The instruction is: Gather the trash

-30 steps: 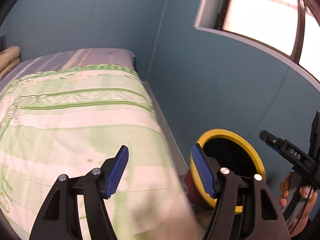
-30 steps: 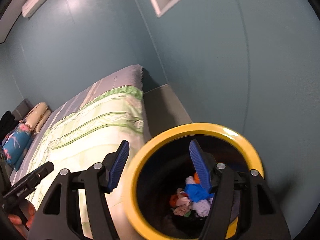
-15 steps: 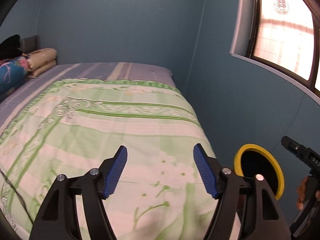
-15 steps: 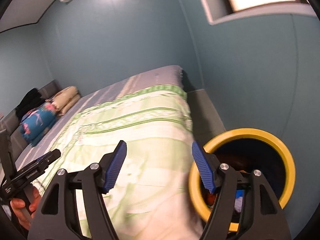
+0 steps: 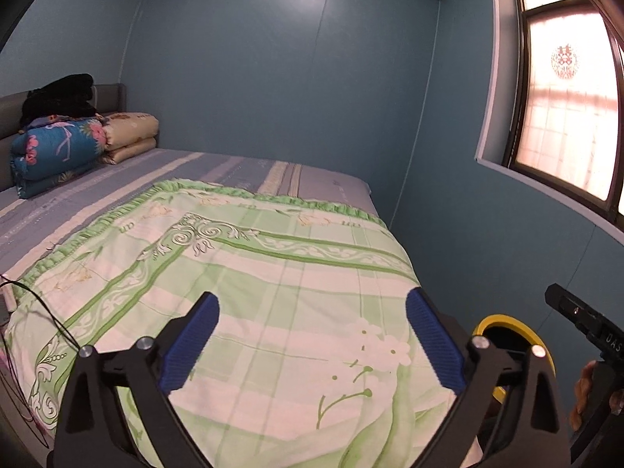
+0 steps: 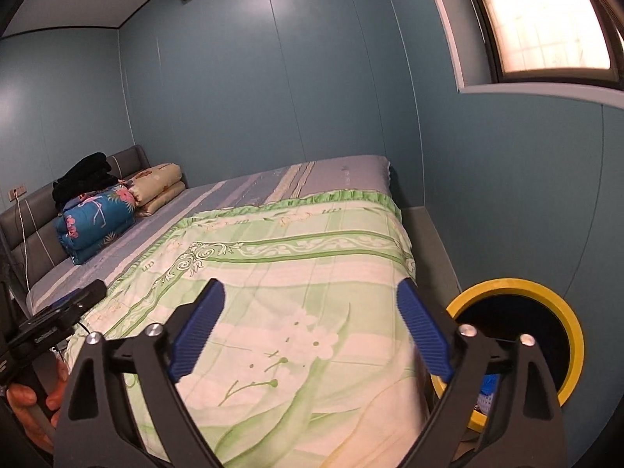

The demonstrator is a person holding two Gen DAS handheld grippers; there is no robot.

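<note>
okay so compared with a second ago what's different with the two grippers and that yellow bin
Both views have swung off the yellow-rimmed round trash bin and up over the bed. The right gripper, which had one finger inside the bin's mouth, is now over the green floral quilt. The left gripper pulled back likewise. Both jaws are opening, nothing between them. Bin, quilt and folded bedding stayed put.

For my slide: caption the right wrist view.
Right gripper opening, empty, above the green quilt; yellow-rimmed bin alongside.
</note>
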